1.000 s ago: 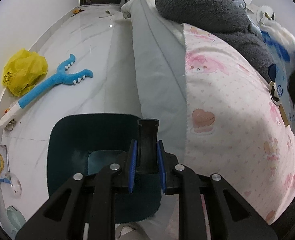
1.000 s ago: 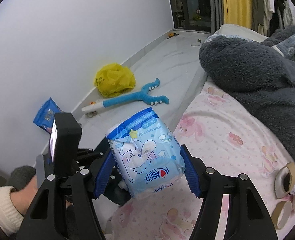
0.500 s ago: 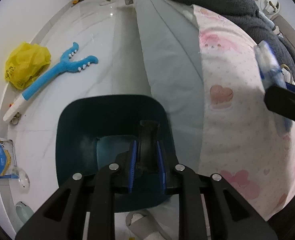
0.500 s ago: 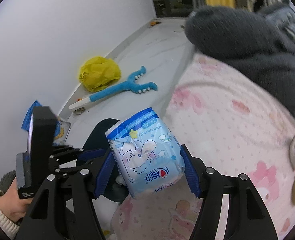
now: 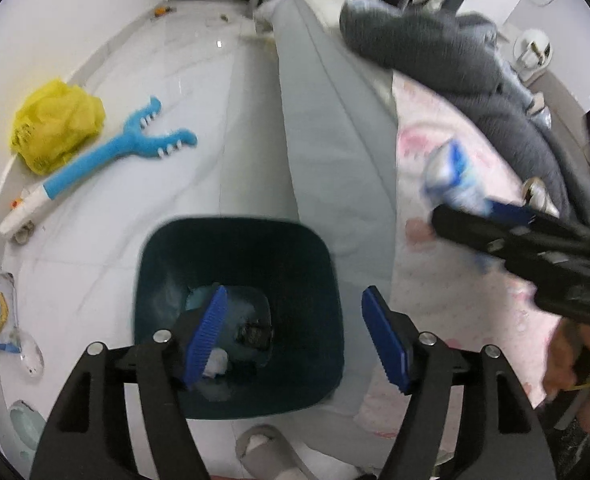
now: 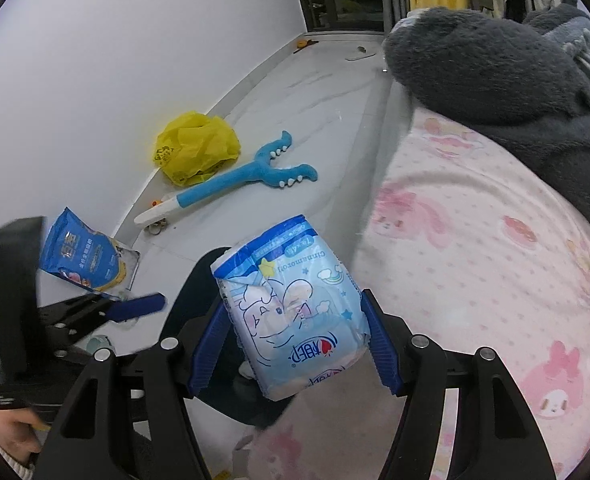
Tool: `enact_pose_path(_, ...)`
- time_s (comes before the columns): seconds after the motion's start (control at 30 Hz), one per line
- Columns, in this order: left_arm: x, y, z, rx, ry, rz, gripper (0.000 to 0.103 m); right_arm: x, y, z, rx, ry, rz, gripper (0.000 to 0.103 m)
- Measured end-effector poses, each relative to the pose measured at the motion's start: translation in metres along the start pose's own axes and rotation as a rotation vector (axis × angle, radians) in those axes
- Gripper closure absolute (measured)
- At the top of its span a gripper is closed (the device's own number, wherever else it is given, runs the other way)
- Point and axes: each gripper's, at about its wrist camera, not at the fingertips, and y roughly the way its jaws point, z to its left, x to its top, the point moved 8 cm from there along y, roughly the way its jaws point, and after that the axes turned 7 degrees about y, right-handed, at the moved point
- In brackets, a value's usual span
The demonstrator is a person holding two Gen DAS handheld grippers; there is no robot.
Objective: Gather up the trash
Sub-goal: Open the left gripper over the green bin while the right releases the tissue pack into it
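1. A glossy white marble-look floor (image 5: 175, 92) ran between a plain white wall (image 6: 115, 60) and the bed, with dark glass doors and hanging clothes at the far end of the room.
2. The bed (image 6: 475, 240) wore a pale pink quilted cover printed with cartoon rabbits and hearts; a fluffy dark grey blanket (image 6: 495, 60) lay heaped across its far part, and a smooth grey sheet (image 5: 327, 140) draped down the side.
3. A dark teal plastic bin (image 5: 315, 280), squarish with rounded corners, stood on the floor against the bed, with white crumpled scraps and a dark object at its bottom.
4. The left gripper (image 5: 295, 332) hung above the bin, its ribbed blue pads spread wide and holding nothing.
5. The right gripper (image 6: 291, 340) clamped a soft blue-and-white tissue pack (image 6: 291, 312) printed with a cartoon character, held in the air over the bed's edge near the bin.
6. On the floor by the wall lay a crumpled yellow plastic bag (image 6: 197, 148), a blue toy grabber (image 6: 239, 184) with toothed jaws and a white handle, and a shiny blue snack pouch (image 6: 83, 256).
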Motion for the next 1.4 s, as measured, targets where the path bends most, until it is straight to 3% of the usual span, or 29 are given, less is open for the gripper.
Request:
enact_pose_path(0.17,0.017,-0.041,0.011,0.019,0.015,-0.126,0.025,-0.005,0.018,0.013,0.011,0.004,0.031,0.037)
enact_pose_path(0.23,0.024,-0.057,0.015,0.024,0.006,-0.18,0.017,-0.01,0.028,0.02,0.011,-0.003,0.047,0.037)
enact_pose_path(0.33,0.033,-0.077,0.016,-0.006,-0.003,-0.24,0.012,-0.02,0.041,0.026,0.007,-0.005,0.074,0.037)
enact_pose_path(0.6,0.045,-0.097,0.019,-0.05,-0.031,-0.277,0.012,-0.046,0.077,0.034,-0.026,-0.006,0.143,0.037)
enact_pose_path(0.73,0.05,-0.109,0.018,-0.02,-0.008,-0.308,0.011,-0.05,0.088,0.039,-0.03,-0.009,0.159,0.036)
enact_pose_path(0.83,0.054,-0.119,0.016,-0.026,-0.001,-0.333,0.009,-0.053,0.092,0.044,-0.022,-0.015,0.165,0.029)
enact_pose_path(0.93,0.058,-0.13,0.01,-0.047,0.002,-0.366,0.009,-0.054,0.086,0.045,0.004,-0.019,0.153,0.019)
enact_pose_path(1.1,0.067,-0.161,-0.009,-0.014,0.057,-0.489,0.008,-0.055,0.066,0.047,0.045,-0.041,0.117,0.018)
enact_pose_path(1.4,0.076,-0.162,-0.044,-0.031,0.112,-0.503,0.005,-0.036,-0.007,0.022,0.055,-0.073,-0.02,0.016)
